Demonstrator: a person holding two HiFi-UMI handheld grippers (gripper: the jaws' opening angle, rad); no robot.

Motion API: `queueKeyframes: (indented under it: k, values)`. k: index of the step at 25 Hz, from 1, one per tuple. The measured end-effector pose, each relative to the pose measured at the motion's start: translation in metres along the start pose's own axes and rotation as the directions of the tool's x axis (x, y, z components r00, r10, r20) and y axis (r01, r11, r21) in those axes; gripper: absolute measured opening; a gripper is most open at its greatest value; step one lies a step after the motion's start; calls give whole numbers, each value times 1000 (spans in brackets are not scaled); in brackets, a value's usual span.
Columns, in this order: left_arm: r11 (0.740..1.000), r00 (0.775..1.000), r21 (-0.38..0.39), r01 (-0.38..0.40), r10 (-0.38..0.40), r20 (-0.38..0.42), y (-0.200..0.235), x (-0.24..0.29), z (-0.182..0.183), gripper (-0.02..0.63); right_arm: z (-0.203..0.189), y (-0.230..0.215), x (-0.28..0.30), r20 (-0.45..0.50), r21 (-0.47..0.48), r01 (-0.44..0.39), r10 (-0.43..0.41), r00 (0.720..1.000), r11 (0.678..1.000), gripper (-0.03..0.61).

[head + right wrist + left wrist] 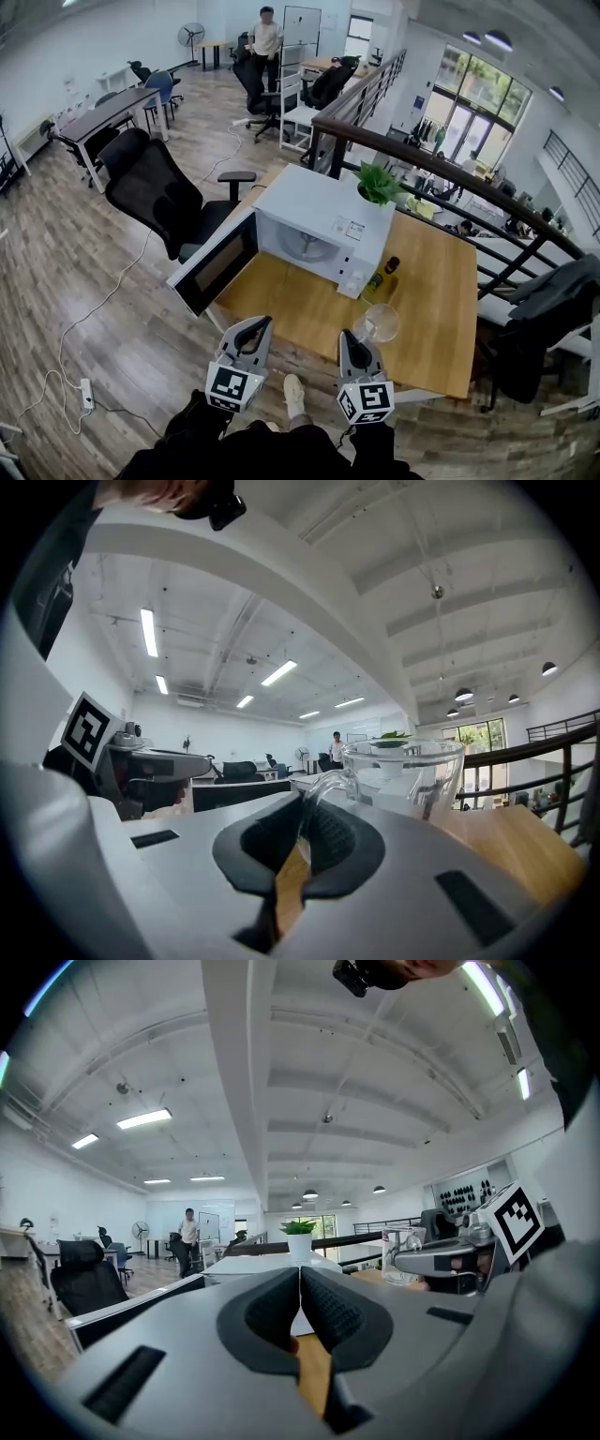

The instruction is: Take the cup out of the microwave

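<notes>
The white microwave [323, 223] stands on the wooden table [431, 309] with its door [216, 265] swung open to the left. The clear glass cup [378, 323] is outside it, above the table's near part. My right gripper [357, 339] is shut on the cup's handle [314, 789], and the cup's bowl [405, 772] stands upright just past the jaws. My left gripper [255, 330] is to the left of it, near the table's front edge, shut with nothing between its pads [281, 1302]. From the left gripper view the cup [405, 1241] shows at the right.
A potted plant [378, 183] sits on the microwave's top. A dark bottle [383, 277] stands by its front right corner. A black office chair [155, 192] is left of the open door. A railing [441, 169] runs behind the table. A person [266, 42] stands far back.
</notes>
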State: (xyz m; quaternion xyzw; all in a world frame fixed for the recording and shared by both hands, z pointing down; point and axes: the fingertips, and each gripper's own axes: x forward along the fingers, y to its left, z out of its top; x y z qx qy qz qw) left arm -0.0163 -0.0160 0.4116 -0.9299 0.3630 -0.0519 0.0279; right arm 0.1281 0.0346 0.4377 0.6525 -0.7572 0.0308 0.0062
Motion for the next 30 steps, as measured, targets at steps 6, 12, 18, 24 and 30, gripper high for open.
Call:
queueKeyframes:
  k: [6,12,18,24,30]
  values:
    - [1000,1000,2,26,-26,-4,-8,1,-1,26,-3,-3,-11,-4,1,24,-24,1000,1000,18]
    - [999,999,6,32,-32,-5,-10,4,-1,26,-2,-4,-13,1,2,29,-29,1000,1000,18]
    - [999,999,8,34,-34,-10,-10,6,-3,26,-4,-5,-11,-2,1,26,-26,1000,1000,18]
    - [999,999,5,33,-33,-13,-9,9,-4,26,-5,-7,-6,-4,-1,21,-21,1000,1000,18]
    - [1000,999,4,29,-29,-18,-5,11,-4,26,-4,-6,-1,-7,-1,14,-14,1000,1000,18]
